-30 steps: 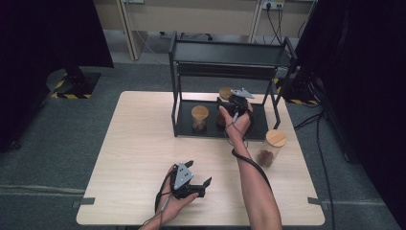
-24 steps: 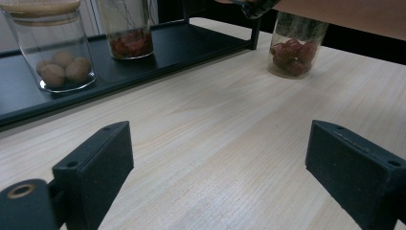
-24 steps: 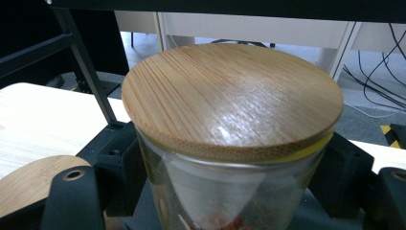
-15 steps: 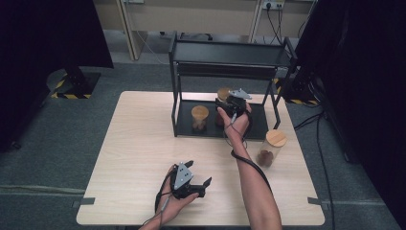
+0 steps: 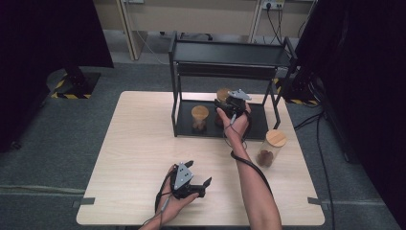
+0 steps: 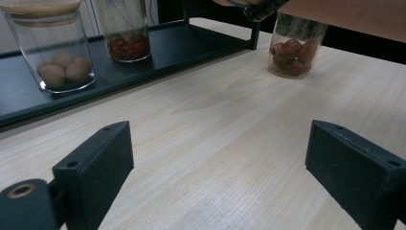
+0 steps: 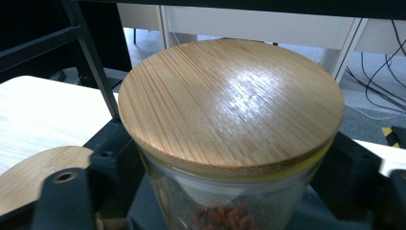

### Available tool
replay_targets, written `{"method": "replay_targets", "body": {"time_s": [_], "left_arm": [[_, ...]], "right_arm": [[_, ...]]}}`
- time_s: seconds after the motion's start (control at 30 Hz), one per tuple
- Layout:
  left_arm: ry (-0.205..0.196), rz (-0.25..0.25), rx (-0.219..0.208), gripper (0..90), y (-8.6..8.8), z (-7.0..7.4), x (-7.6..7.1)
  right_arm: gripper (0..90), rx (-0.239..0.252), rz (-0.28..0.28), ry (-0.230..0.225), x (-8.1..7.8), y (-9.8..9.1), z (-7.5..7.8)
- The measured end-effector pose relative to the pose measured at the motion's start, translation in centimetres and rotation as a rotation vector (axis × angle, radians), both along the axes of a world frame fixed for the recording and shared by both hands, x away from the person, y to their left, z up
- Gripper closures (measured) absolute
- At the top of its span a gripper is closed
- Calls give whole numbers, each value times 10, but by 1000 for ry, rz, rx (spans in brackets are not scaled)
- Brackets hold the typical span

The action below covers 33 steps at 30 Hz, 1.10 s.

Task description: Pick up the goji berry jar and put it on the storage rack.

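Bamboo-lidded jar (image 7: 230,139) sits between the right gripper (image 5: 229,106)'s just-opening jaws on the rack (image 5: 258,125) — left gripper (image 5: 197,184) wide, empty.

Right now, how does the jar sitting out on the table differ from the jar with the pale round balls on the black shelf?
The table jar holds wrinkled dark red fruit; the shelf jar holds a few pale tan balls. The table jar stands on the bare wooden table, to the right of the rack, while the shelf jar stands on the black rack. Both are clear glass with round wooden lids, upright.
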<state>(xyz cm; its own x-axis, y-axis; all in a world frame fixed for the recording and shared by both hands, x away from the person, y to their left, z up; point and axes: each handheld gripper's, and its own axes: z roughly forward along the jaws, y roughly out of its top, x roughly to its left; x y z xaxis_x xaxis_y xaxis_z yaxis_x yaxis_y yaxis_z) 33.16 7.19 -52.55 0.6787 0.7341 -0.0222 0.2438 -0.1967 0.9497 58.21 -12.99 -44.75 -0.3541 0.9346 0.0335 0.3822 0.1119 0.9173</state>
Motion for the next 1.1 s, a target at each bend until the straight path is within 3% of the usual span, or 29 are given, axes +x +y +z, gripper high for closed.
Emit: {"method": "replay_targets", "body": {"time_s": [0.37, 0.77, 1.1], "left_arm": [[2, 0, 1, 87, 0, 0, 0], [1, 1, 2, 87, 0, 0, 0], [3, 1, 0, 87, 0, 0, 0]], "right_arm": [[50, 28, 2, 36, -3, -5, -1], [41, 20, 16, 74, -15, -6, -3], [41, 15, 21, 79, -26, -7, -3]]}}
